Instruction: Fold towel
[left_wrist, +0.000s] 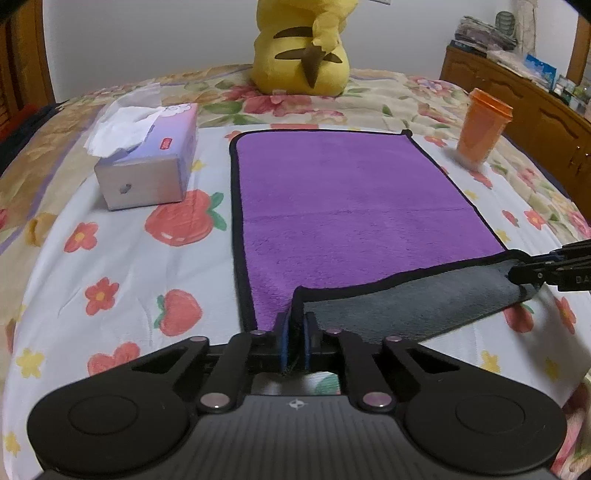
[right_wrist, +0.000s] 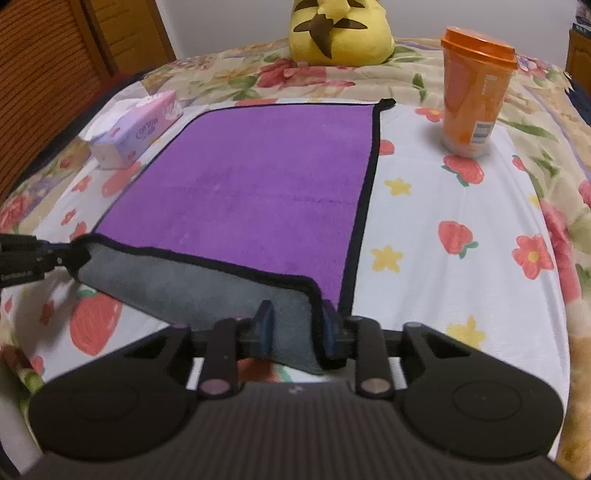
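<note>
A purple towel (left_wrist: 343, 199) with a black hem and a grey underside lies flat on the flowered bedsheet; it also shows in the right wrist view (right_wrist: 258, 184). Its near edge is lifted off the sheet, grey side showing (left_wrist: 406, 299). My left gripper (left_wrist: 296, 332) is shut on the towel's near left corner. My right gripper (right_wrist: 295, 328) holds the near right corner between its fingers, the cloth bunched between them. The right gripper also shows at the right edge of the left wrist view (left_wrist: 532, 275), and the left gripper at the left edge of the right wrist view (right_wrist: 70, 258).
A tissue box (left_wrist: 147, 162) stands left of the towel. An orange lidded cup (right_wrist: 476, 92) stands to its right. A yellow plush toy (left_wrist: 303, 48) sits behind the towel's far edge. A wooden dresser (left_wrist: 517, 103) stands at the far right.
</note>
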